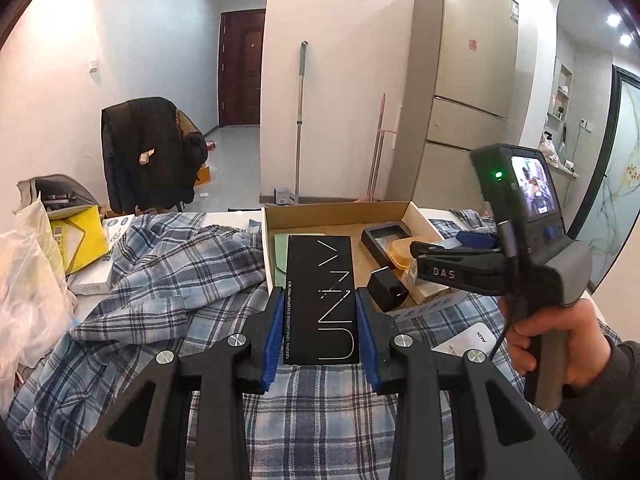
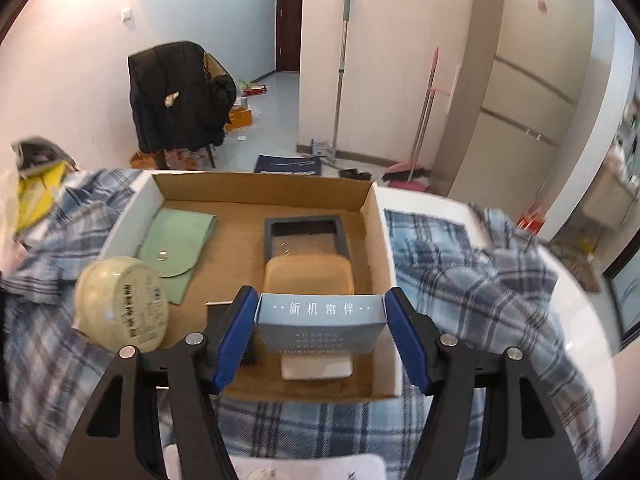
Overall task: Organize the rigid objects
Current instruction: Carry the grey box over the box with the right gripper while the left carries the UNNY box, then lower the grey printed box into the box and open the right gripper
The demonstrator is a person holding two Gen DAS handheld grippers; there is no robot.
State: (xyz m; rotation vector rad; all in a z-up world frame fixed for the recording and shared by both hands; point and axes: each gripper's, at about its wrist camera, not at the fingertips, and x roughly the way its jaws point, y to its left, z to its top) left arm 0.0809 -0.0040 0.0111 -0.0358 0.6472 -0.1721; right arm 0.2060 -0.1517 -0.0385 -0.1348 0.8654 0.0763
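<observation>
Two grippers in view, each with a box between its blue pads. Left gripper clamps a long black box lettered UNNY, pads pressed on both long sides; the box juts forward over the near edge of the cardboard box. Right gripper has a small pale-blue box with white Chinese lettering between its pads, over the near right part of the cardboard box; the pads sit at its sides, though with the jaws just easing apart I cannot tell whether they still press. Right hand grips the handle. Inside the cardboard box, counted: one green pouch at left, one dark open tray, one yellowish lidded container on the tray's near end, one small black cube, one white flat item below the pale-blue box. One round cream tin at the left near corner; hard to tell what bears it. One plaid cloth under everything.
</observation>
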